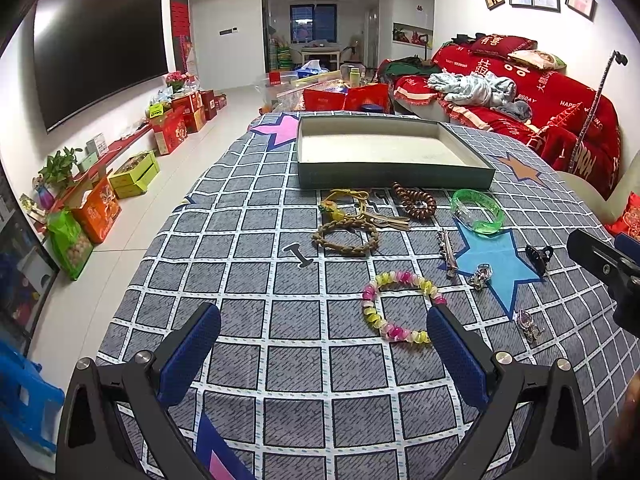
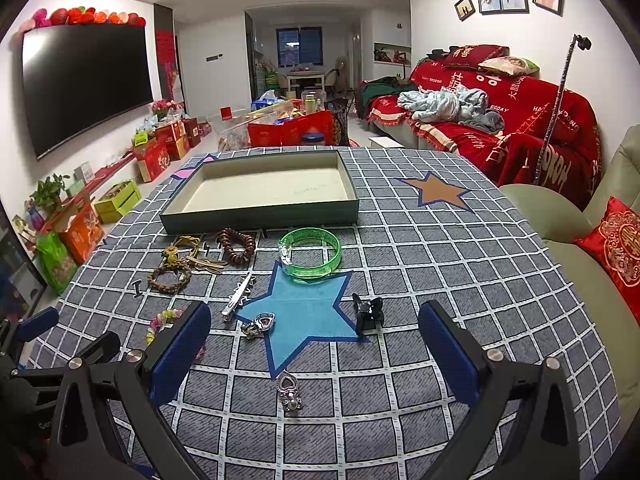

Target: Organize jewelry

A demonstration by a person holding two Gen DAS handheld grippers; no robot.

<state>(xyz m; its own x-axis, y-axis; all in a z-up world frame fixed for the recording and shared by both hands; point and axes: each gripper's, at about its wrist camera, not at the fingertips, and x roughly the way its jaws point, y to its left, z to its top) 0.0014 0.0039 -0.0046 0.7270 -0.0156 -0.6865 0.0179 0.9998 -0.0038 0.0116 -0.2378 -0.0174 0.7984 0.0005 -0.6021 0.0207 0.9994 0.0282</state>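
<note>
Table under a grey checked cloth (image 1: 248,320) with star patches; jewelry laid loose on it, none in the box. Left gripper (image 1: 324,344): fingers wide apart, holding nothing, above the near cloth; the pink-and-yellow bead bracelet (image 1: 394,306) lies just ahead, its near end beside the right-hand finger. Right gripper (image 2: 314,344): fingers wide apart, holding nothing, above the near cloth; a heart pendant (image 2: 289,392) lies between and just below them. Box (image 2: 260,212): shallow, green-walled, pale inside, open, at the far middle of the table. In a row just in front of the box: yellow cord charm (image 1: 344,202), brown spiral band (image 1: 414,200), green bangle (image 2: 310,252) whose near edge overlaps the blue star (image 2: 300,320). Braided bracelet (image 1: 346,236): nearer than the cord charm, touching its cord ends. Silver hair clip (image 2: 238,298): at the blue star's left edge. Second heart charm (image 2: 260,324): on the star, near the clip's near end. Black claw clip (image 2: 368,312): at the star's right point. Background: dark television (image 1: 100,56) on the left wall; sofa (image 1: 520,104) with red covers on the right.
</note>
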